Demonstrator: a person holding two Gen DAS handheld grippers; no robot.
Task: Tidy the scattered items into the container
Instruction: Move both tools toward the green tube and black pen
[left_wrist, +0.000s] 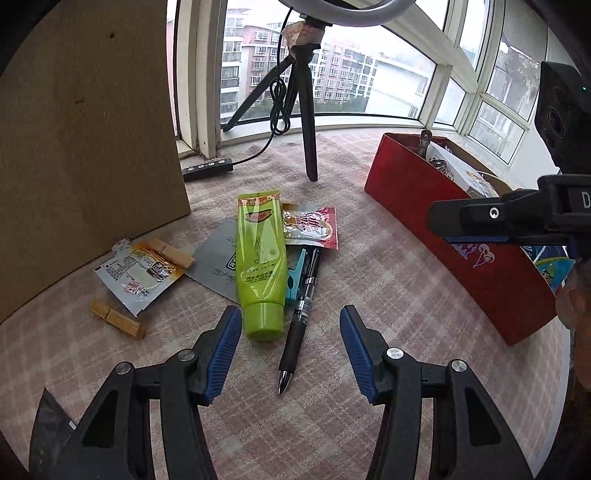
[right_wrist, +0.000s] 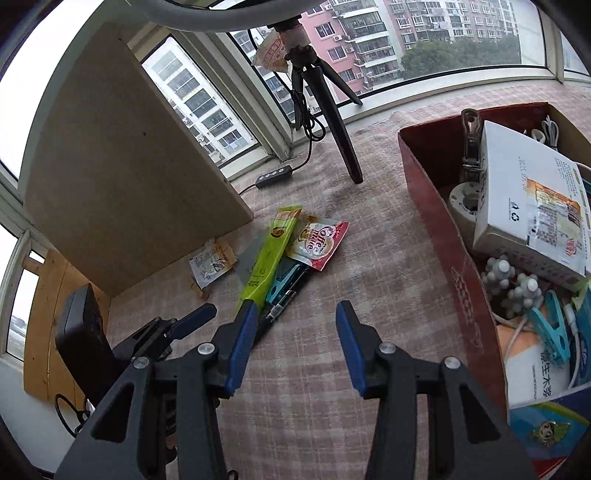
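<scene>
While the red box (right_wrist: 439, 206) stands at the right side of the worktop (left_wrist: 388, 280), it already holds a white carton (right_wrist: 532, 206) lying tilted on top, a metal clip (right_wrist: 471, 136) upright against its far wall, a white round fitting (right_wrist: 467, 201), knobbly grey balls (right_wrist: 513, 284), a blue peg (right_wrist: 550, 328), white cables and printed packets. Its walls look like stiff card with a printed band. A checked pink cloth with a soft weave covers the worktop.

Near the middle lie the loose things in a heap: a glossy green tube (left_wrist: 260, 269) with a flat crimped end and round cap, a black pen (left_wrist: 301, 317) touching its side, a teal clip (left_wrist: 297, 275) under them, a red-and-white creamer sachet (left_wrist: 314, 229), a grey foil packet (left_wrist: 216, 262), a white sachet (left_wrist: 138, 275) and two wooden pegs (left_wrist: 118, 319) beside it.

Both tools point steeply down at the cloth. The left tool (left_wrist: 290, 354) stands about half open with nothing between its ribbed blue pads, the pen tip lying below the gap. The right tool (right_wrist: 291, 345) is likewise half open and holds nothing.
</scene>
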